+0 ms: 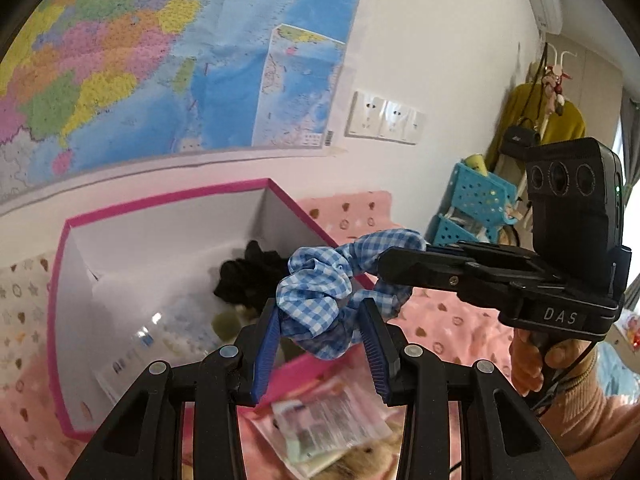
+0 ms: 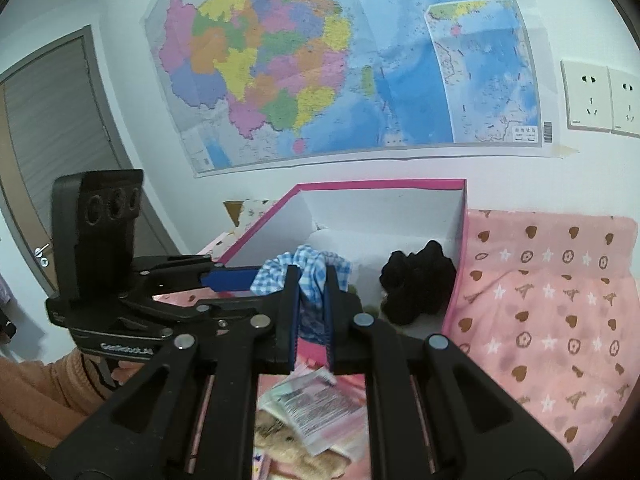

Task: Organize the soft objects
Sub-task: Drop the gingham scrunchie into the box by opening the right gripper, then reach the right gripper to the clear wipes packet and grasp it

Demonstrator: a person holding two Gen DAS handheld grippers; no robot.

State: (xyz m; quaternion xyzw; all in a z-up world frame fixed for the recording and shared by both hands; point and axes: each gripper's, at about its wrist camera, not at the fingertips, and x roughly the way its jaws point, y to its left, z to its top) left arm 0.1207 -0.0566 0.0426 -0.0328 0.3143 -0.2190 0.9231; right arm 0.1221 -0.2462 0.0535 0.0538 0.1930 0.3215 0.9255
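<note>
In the left wrist view, the checked scrunchie (image 1: 320, 300) is seen at centre frame, held between the blue pads of the left claw (image 1: 325, 344), which is clenched on one end. The right claw (image 1: 400, 268), entering from the right, grips the other end above the pink box (image 1: 180, 204).

In the right wrist view, the right claw (image 2: 311, 316) is clamped on the scrunchie (image 2: 304, 272) at centre, the box (image 2: 380, 208) lying behind with a black cloth (image 2: 416, 284) inside. The carrying step is judged to be in hand; lowering into the box and releasing are called for next.

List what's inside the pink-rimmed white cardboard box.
Inside the pink-rimmed white cardboard box: a black ruffled fabric bundle against its right wall, with something greenish beside it. The blue gingham scrunchie and both grippers hide the rest of the floor.
</note>
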